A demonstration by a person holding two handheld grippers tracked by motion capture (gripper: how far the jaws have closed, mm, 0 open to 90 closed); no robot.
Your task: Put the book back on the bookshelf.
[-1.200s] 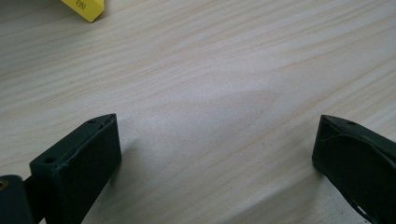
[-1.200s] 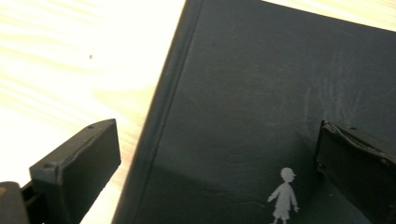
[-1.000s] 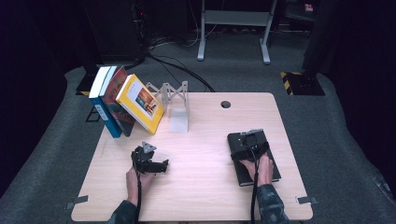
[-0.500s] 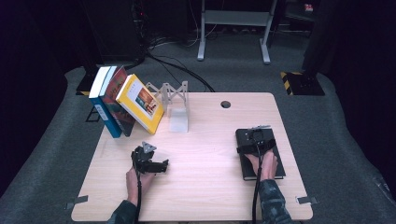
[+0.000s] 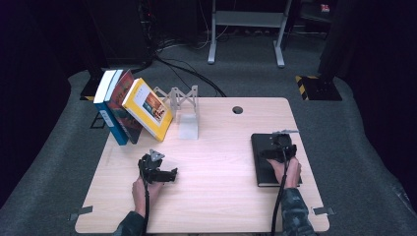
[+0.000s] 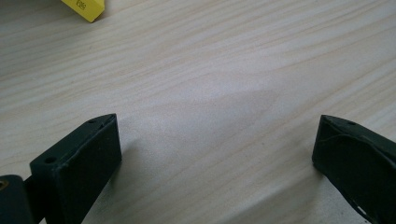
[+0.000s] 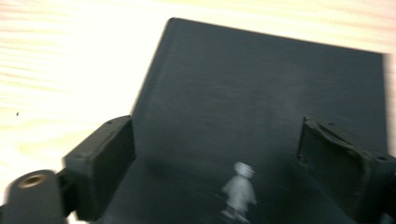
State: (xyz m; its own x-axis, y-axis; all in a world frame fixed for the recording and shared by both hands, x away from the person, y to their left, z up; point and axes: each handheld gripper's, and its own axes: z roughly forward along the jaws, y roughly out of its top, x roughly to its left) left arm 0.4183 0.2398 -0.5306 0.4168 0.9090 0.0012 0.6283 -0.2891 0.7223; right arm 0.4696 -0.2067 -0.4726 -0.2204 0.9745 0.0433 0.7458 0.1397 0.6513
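Black book (image 5: 268, 160) lying flat near the right edge of the pale wooden bench (image 5: 216, 196), its cover plain apart from a small white figure (image 7: 240, 189) printed on it. Right gripper (image 5: 279, 153) hovers directly over this book, its jaws spread on either side above the cover, pads not pressing anything; they have just been closing a little, with only the cover beneath them. Left gripper (image 5: 169, 174) rests low over bare wood on the bench's left half, jaws wide apart and empty. Farther back on the left, a blue book (image 5: 105, 110), a red book (image 5: 120, 110) and a yellow book (image 5: 146, 108) lean together beside a white folding rack (image 5: 184, 105). Judging by this, the step in hand is the approach to the black book. Next move likely calls for getting one jaw under an edge, since the book lies flat, then lifting it toward the leaning row.
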